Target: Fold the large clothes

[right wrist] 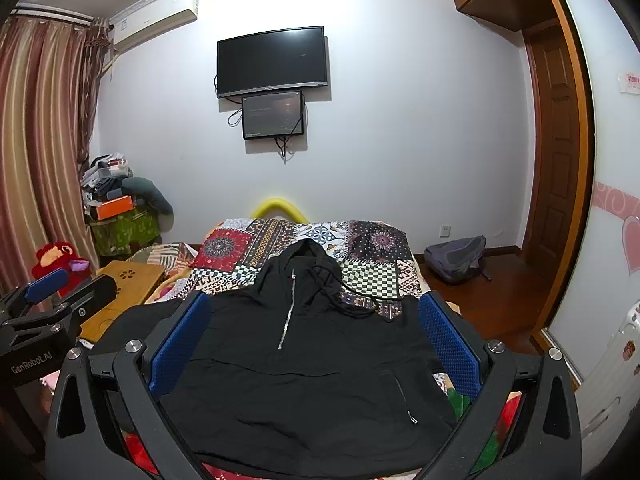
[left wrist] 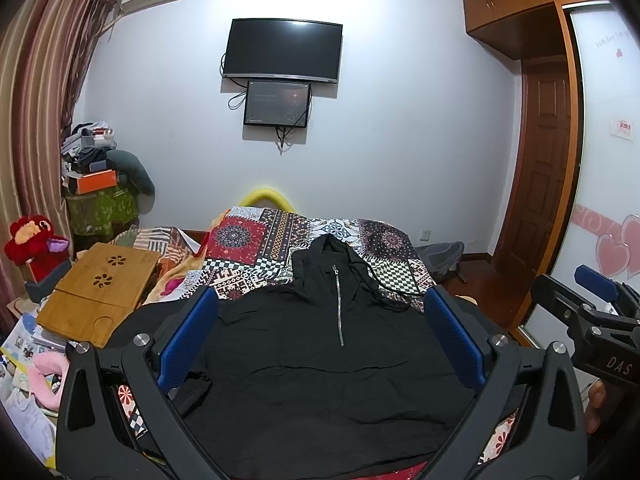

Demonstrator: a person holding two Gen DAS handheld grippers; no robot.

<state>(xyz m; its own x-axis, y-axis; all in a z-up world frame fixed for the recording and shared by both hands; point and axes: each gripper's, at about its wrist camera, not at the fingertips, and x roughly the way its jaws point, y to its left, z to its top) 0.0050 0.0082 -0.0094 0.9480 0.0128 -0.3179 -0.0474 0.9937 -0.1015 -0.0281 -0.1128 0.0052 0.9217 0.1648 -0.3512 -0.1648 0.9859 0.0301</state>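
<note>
A black hooded pullover (left wrist: 320,360) with a short silver zip lies spread flat, front up, on the patchwork bed cover (left wrist: 260,244), hood pointing to the far wall. It also shows in the right wrist view (right wrist: 304,380). My left gripper (left wrist: 320,308) is open and empty, held above the garment's near part. My right gripper (right wrist: 314,312) is open and empty too, also above the garment; it shows at the right edge of the left wrist view (left wrist: 592,300). The left gripper shows at the left edge of the right wrist view (right wrist: 60,288).
A wooden lap tray (left wrist: 96,296) lies on the bed's left side, with a red plush toy (left wrist: 34,244) and piled boxes (left wrist: 96,168) beyond. A grey backpack (right wrist: 456,258) sits on the wooden floor at right, near the door (right wrist: 556,140). A TV (left wrist: 282,50) hangs on the far wall.
</note>
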